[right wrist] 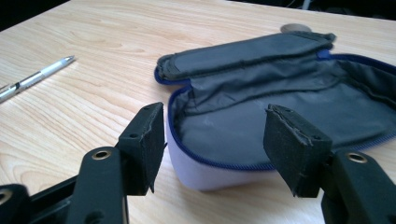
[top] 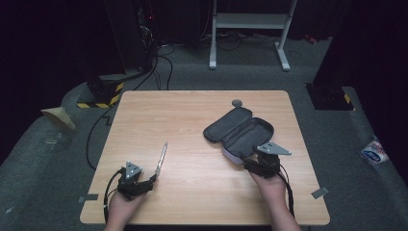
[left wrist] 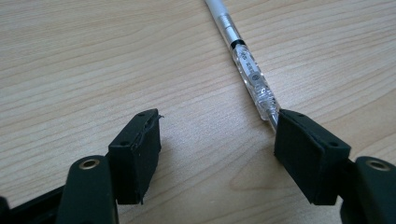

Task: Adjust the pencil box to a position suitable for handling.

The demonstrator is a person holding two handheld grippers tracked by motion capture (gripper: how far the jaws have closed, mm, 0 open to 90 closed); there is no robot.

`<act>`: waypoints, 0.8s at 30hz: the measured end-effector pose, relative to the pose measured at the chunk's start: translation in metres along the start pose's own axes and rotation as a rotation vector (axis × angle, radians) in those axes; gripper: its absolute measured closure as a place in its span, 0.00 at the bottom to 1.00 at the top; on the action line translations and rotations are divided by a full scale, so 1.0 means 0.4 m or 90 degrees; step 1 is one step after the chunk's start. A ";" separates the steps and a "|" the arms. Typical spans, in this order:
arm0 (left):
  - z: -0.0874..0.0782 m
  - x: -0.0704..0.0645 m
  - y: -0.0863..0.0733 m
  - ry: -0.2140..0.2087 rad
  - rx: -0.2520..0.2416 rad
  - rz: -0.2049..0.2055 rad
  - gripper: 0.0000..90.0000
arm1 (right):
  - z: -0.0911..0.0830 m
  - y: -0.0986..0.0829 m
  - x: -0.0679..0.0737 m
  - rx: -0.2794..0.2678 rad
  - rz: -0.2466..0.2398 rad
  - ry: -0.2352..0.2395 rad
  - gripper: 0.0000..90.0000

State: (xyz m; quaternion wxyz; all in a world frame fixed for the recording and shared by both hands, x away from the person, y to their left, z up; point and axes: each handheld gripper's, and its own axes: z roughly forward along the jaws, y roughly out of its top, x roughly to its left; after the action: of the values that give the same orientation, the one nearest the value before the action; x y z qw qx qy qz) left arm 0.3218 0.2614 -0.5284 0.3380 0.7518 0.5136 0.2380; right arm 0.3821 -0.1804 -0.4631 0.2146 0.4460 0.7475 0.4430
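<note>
Desk [top: 192, 192] of pale wood carries an open pencil case [top: 239, 132], and everything else is placed here relative to that case. The case lies unzipped with its dark lining up; its flap is folded back on the side away from the person, and a blue zip line runs round the pale outer wall seen in the right gripper view. A small grey round object [top: 236, 102] sits on the desk just beyond the case's far end, close to the desk's far edge.

The right tongs [top: 251, 162] rest at the near end of the case, held by the person's right hand [top: 270, 186]. In the right gripper view these tongs [right wrist: 212, 140] stand open, the two black jaws apart with the case's near rim between them and just ahead; neither jaw clearly touches the fabric.

A pen [top: 161, 159] lies on the desk well to the left of the case, apart from it, its length running roughly away from the person. The left tongs [top: 150, 182], held by the left hand [top: 124, 207], sit at the pen's near end. In the left gripper view the jaws are spread wide, holding nothing; the clear-barrelled pen's near tip meets the inner front corner of the jaw on the right side of that view, while the other jaw stands well clear of it.
</note>
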 end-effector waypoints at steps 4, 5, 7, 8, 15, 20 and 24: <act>0.000 0.000 0.000 0.001 0.000 0.000 0.35 | 0.015 -0.003 0.011 -0.004 -0.018 0.010 0.45; 0.000 0.000 0.000 0.000 0.000 0.000 0.35 | 0.015 -0.004 0.013 -0.002 -0.017 0.012 0.45; 0.000 0.000 0.000 0.001 0.000 0.000 0.35 | 0.021 -0.008 0.015 0.000 -0.021 0.018 0.46; 0.000 -0.001 0.000 0.001 0.000 -0.002 0.35 | 0.025 -0.011 0.016 0.004 -0.022 0.020 0.46; -0.004 -0.007 -0.004 0.001 -0.004 -0.001 0.35 | 0.053 -0.027 0.027 0.025 -0.033 0.027 0.48; -0.004 -0.007 -0.004 0.000 -0.003 -0.001 0.35 | 0.061 -0.035 0.032 0.035 -0.041 0.030 0.50; -0.006 -0.007 -0.005 0.001 -0.001 0.007 0.35 | 0.064 -0.037 0.034 0.037 -0.044 0.036 0.54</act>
State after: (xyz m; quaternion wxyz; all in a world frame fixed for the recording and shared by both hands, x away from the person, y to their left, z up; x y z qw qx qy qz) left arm 0.3180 0.2598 -0.5283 0.3369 0.7543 0.5096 0.2405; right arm 0.3865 -0.1599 -0.4881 0.1960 0.4132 0.7808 0.4257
